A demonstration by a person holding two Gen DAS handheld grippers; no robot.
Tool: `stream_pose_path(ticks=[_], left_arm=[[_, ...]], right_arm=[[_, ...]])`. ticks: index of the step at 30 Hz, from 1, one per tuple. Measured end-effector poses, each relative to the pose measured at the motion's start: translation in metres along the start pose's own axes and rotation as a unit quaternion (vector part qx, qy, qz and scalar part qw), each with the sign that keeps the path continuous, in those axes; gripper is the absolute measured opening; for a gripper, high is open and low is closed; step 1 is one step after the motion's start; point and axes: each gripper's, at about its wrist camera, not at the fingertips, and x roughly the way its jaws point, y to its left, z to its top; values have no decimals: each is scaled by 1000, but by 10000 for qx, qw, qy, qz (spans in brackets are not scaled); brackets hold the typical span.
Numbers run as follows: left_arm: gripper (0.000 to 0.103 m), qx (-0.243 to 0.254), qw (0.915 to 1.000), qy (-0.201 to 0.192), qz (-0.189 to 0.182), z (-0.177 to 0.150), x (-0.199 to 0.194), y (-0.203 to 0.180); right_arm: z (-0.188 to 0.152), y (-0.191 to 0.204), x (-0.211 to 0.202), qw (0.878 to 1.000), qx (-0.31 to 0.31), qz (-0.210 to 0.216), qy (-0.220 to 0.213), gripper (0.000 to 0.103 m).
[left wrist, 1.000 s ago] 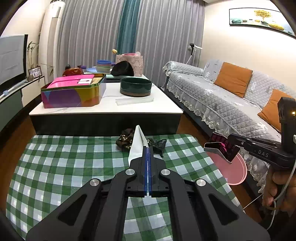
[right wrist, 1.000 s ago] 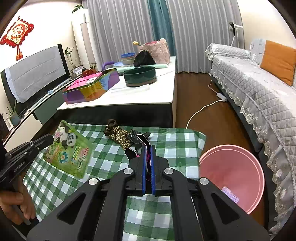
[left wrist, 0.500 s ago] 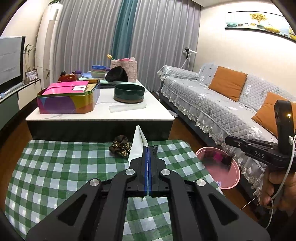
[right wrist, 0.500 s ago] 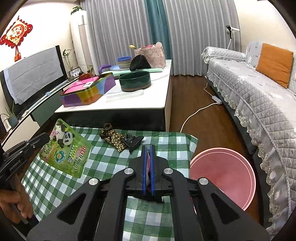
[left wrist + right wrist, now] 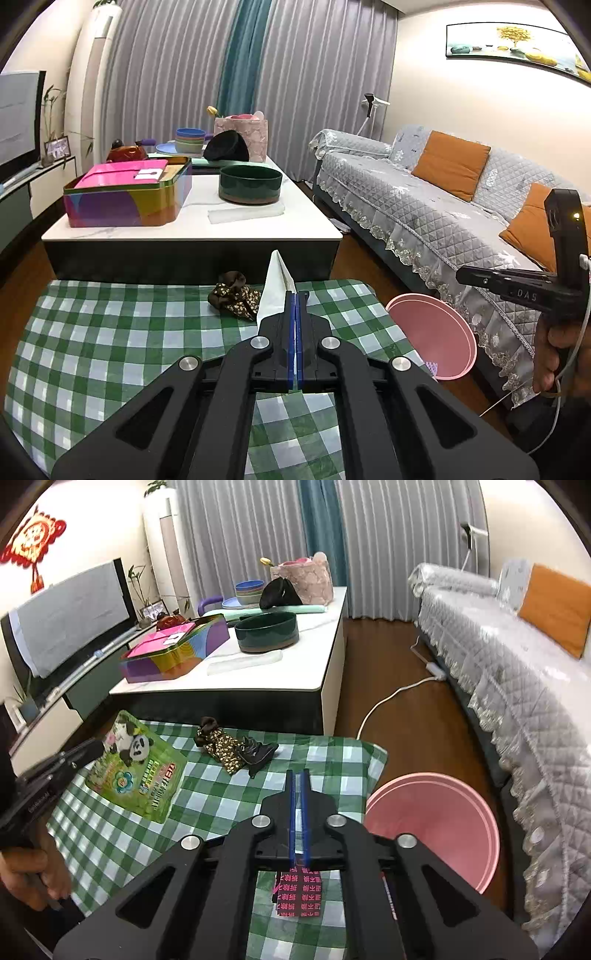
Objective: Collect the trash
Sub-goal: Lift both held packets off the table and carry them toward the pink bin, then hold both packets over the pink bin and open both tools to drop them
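Note:
My left gripper is shut on a green panda snack bag, seen edge-on as a white sliver in the left wrist view, held above the green checked cloth. My right gripper has its jaws slightly apart; a black wrapper with pink print hangs loose under its base, over the cloth's edge. The pink bin stands on the floor right of the cloth and also shows in the left wrist view.
A brown patterned wrapper and a black crumpled wrapper lie at the cloth's far edge. Behind stands a white coffee table with a colourful tin and a green bowl. A grey sofa runs along the right.
My right gripper's jaws have parted a little and the black-and-pink wrapper has slipped down below them. The right gripper has drawn back toward the pink bin. The left gripper still holds the panda bag.

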Motion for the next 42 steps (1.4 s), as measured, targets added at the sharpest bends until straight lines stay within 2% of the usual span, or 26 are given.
stream_pose_path(ticks=[1,3,4,7,9,11,13,17,19,21,24,28,30,33,42], left_arm=[[0,1,10000,26,-1,-1,2,0],[0,16,10000,80,6,-4,6,-1],[0,34,9999,121,11,-7,9,-1],[0,95,9998,181,37,-10,14,0],[0,88,9998,192,38,-10,17,1],[0,75,9998,196,36,-11,19,3],[0,74,9998,206,43,-11,22,3],[0,56,9997,234,39,-12,26,3],[0,86,9997,227,41,-12,27,2],[0,98,9997,210,47,-11,25,2],[0,87,9998,198,56,-10,24,2],[0,99,9998,176,56,-10,22,0],[0,117,9998,171,61,-11,20,-1],[0,130,9998,161,68,-10,17,-3],[0,236,9996,81,95,-10,5,-12]], right_arm=[[-1,-4,2,10000,81,13,4,13],[-10,-12,10,9996,277,80,24,36],[-15,-16,15,9993,359,115,50,40],[-32,-17,34,9981,490,196,323,41],[-40,-11,42,9982,348,217,429,51],[-52,-2,53,9977,99,186,642,56],[-64,4,65,9959,-17,228,880,57],[-79,16,79,9936,-271,154,1090,57],[-84,24,85,9917,-518,50,1178,56],[-87,28,87,9901,-666,23,1232,39],[-89,27,88,9887,-744,-14,1305,21],[-88,21,84,9891,-685,-33,1301,16],[-86,22,81,9899,-695,-67,1232,8],[-79,21,70,9917,-707,-67,1073,3],[-55,8,27,9982,-418,-62,419,2]])
